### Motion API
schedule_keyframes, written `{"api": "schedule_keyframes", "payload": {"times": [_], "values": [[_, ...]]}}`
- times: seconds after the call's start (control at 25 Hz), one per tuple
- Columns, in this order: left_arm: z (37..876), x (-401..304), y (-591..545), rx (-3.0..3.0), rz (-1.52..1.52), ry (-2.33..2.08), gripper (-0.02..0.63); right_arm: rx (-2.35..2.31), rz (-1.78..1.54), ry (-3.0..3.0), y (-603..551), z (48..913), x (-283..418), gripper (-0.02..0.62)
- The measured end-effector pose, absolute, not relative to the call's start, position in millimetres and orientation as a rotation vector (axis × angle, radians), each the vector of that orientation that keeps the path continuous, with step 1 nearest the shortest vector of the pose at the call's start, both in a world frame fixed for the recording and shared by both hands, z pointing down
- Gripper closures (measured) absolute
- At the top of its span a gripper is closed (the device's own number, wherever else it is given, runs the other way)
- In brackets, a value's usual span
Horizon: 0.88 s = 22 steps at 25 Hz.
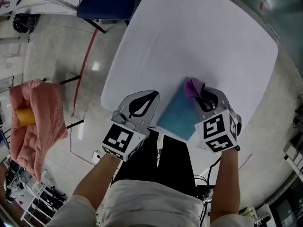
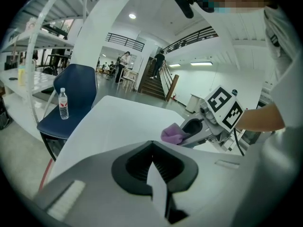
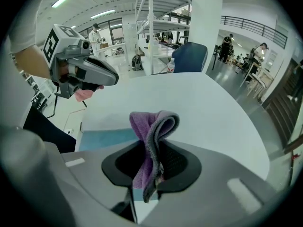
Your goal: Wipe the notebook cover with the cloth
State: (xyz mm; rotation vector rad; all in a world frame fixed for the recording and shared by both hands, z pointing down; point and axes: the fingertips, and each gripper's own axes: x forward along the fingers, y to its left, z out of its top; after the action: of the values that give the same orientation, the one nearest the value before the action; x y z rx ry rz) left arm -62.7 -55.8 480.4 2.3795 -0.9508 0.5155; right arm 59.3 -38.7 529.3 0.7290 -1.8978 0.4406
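From above the person's head, the blue notebook (image 1: 176, 113) lies flat at the near edge of the white table (image 1: 199, 37), turned at a slant. The right gripper (image 1: 204, 97) sits over the notebook's far right corner, its jaws pinched on a purple cloth (image 1: 192, 87) that bunches out just above that corner. The left gripper (image 1: 150, 97) hangs just beside the notebook's left edge, its jaws drawn together with nothing in them. Well to the left of the notebook, off the table, a heap of pink fabric (image 1: 35, 112) is draped on a stand, and a dark blue chair (image 1: 111, 4) stands beyond the table's far left corner. The left gripper view shows its own jaws closed and empty; past them the cloth (image 2: 173, 134) pokes out of the right gripper (image 2: 191, 129) low over the table, and a water bottle (image 2: 63, 104) stands on the chair (image 2: 75, 91). In the right gripper view the cloth (image 3: 154, 131) is folded double and clamped between the jaws, its loop standing up above them; the notebook (image 3: 106, 138) shows just beneath and to the left, and the left gripper (image 3: 111, 77) hovers above the notebook's far side.
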Motion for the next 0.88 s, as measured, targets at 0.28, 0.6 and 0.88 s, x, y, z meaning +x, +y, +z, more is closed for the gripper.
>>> {"api": "schedule_keyframes", "payload": {"times": [0.28, 0.6, 0.88], "values": [[484, -72, -60, 2.358, 0.516, -0.967, 0.606, 0.7, 0.456, -1.889, -47, 545, 52, 0.483], [485, -76, -63, 2.354, 0.512, -0.975, 0.606, 0.684, 0.489, -1.882, -48, 549, 47, 0.483], [485, -75, -58, 2.353, 0.509, -0.963, 0.606, 0.666, 0.452, -1.861, -42, 551, 43, 0.483]]}}
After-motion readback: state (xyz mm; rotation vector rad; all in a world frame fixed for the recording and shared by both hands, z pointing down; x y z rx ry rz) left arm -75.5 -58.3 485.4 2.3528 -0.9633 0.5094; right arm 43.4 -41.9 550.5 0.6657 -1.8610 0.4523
